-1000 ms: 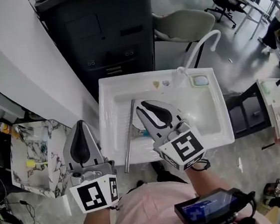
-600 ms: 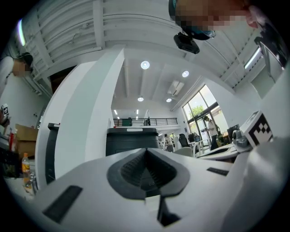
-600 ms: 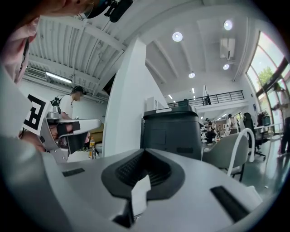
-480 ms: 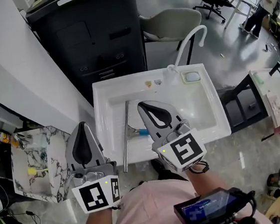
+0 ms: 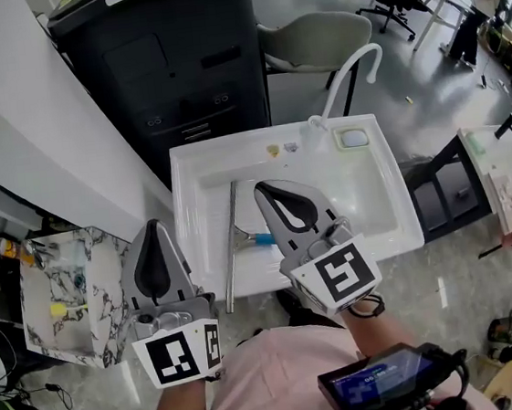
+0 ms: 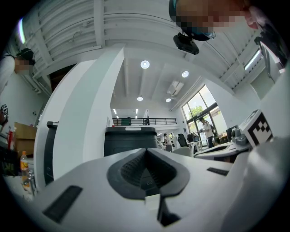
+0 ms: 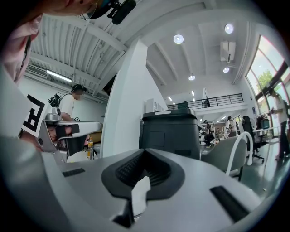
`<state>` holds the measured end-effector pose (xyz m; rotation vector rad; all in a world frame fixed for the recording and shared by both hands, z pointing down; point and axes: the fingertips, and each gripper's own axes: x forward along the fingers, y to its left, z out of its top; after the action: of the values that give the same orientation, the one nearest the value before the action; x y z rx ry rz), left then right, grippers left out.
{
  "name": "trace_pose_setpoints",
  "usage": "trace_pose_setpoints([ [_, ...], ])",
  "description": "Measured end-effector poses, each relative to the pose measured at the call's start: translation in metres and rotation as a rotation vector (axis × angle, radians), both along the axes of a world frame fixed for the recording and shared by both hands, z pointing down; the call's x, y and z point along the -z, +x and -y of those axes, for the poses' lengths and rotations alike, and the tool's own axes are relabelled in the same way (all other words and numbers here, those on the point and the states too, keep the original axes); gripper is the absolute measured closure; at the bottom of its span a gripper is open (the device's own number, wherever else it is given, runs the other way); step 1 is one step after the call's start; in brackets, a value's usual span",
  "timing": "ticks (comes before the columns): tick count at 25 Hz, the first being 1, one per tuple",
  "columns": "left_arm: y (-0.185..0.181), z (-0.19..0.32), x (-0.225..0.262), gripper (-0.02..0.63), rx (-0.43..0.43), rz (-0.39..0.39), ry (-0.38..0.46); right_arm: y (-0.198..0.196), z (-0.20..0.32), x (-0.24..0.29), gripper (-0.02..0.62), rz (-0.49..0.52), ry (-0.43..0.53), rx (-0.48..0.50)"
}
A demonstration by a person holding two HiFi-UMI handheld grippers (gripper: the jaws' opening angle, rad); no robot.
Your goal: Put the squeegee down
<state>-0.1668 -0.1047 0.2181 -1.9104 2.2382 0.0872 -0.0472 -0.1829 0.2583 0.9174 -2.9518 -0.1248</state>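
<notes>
Already down: squeegee flat in the sink, free of both claws. Right claw shut, empty, just above it; left claw shut, empty, aside. Light, stiff, probably slick; best gripped by the half-hidden blue handle.

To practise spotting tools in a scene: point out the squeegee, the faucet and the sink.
squeegee (image 5: 232,220): head view, on its long metal blade.
faucet (image 5: 344,74): head view, on the curved white spout.
sink (image 5: 223,155): head view, on the bare back rim.
</notes>
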Motion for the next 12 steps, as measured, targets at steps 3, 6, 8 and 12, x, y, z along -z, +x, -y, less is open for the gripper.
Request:
trace_pose_setpoints([
  [3, -0.0017, 0.0019, -0.0021, 0.597, 0.003, -0.003, -0.006, -0.0010, 0.0023, -0.0024, 0.597, 0.004, -0.008, -0.001],
  [6, -0.0027, 0.0020, -0.0022, 0.597, 0.005, -0.003, -0.006, -0.0016, 0.0028, -0.0020, 0.597, 0.001, -0.006, 0.001],
  [8, -0.0021, 0.0013, -0.0021, 0.597, 0.005, -0.002, -0.006, -0.0010, 0.0023, -0.0014, 0.597, 0.000, -0.003, 0.001],
  [12, -0.0014, -0.0007, -0.0031, 0.597, 0.006, -0.003, -0.005, 0.0000, 0.0012, -0.0016, 0.597, 0.003, -0.001, 0.002],
])
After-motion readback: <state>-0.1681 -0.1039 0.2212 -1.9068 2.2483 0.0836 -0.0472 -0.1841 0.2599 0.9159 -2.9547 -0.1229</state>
